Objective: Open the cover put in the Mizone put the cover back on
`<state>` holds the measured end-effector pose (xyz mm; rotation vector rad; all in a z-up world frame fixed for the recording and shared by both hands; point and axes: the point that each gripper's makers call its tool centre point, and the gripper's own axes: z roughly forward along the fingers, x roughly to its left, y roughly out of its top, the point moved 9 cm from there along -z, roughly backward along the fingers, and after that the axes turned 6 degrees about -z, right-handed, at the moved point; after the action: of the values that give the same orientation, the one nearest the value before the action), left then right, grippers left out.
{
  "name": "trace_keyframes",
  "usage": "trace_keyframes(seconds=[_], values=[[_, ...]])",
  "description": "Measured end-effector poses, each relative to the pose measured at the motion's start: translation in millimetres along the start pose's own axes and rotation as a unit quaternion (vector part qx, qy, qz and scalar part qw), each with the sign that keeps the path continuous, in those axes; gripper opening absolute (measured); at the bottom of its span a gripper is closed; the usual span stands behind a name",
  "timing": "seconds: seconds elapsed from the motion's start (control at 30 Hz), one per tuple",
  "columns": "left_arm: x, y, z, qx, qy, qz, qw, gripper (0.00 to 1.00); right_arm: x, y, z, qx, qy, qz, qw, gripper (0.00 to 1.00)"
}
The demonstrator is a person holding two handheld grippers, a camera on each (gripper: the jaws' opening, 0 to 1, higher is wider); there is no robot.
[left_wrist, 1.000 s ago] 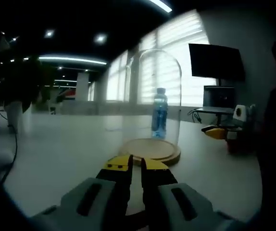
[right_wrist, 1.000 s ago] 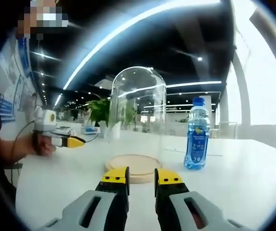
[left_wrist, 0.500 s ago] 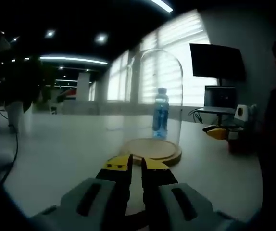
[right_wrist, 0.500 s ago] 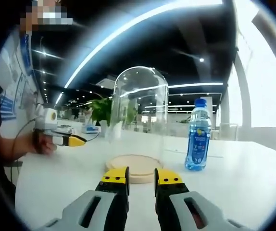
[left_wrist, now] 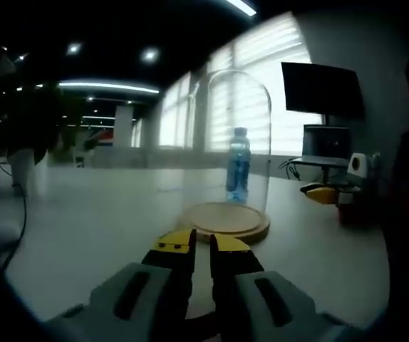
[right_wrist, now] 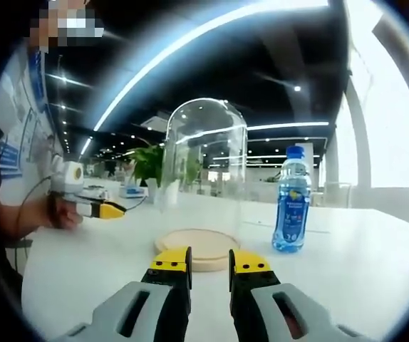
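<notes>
A clear glass dome cover (left_wrist: 229,135) stands on its round wooden base (left_wrist: 226,221) on the white table. The blue Mizone bottle (right_wrist: 291,203) stands upright on the table outside the dome, to its right in the right gripper view; in the left gripper view the bottle (left_wrist: 238,165) shows through the glass. My left gripper (left_wrist: 203,246) is low over the table just short of the base, jaws almost together and holding nothing. My right gripper (right_wrist: 210,265) also points at the base (right_wrist: 197,246), with a narrow gap between its jaws and nothing in it. Each gripper shows in the other's view (left_wrist: 325,194) (right_wrist: 101,209).
The white table (left_wrist: 83,221) stretches wide around the dome. A dark monitor (left_wrist: 322,91) on a stand is behind the table at the right. A potted plant (right_wrist: 147,164) stands far behind the dome. A person's hand (right_wrist: 58,214) holds the left gripper.
</notes>
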<state>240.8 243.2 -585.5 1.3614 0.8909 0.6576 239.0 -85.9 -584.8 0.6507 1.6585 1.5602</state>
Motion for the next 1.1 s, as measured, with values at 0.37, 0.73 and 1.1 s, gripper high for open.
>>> trace_keyframes(seconds=[0.37,0.73,1.1], values=[[-1.5,0.1,-0.1,0.0,-0.003,0.003,1.0,0.04,0.2,0.4,-0.3,0.0,0.0,-0.002,1.0,0.15],[-2.9,-1.6,0.4,0.005,-0.007,0.009,0.9999,0.05,0.5,-0.3,-0.5,0.001,0.0,-0.004,1.0,0.15],[-2.7,-2.2,0.7,0.008,-0.007,0.008,0.9999,0.05,0.4,-0.5,-0.5,0.001,0.0,-0.007,1.0,0.15]])
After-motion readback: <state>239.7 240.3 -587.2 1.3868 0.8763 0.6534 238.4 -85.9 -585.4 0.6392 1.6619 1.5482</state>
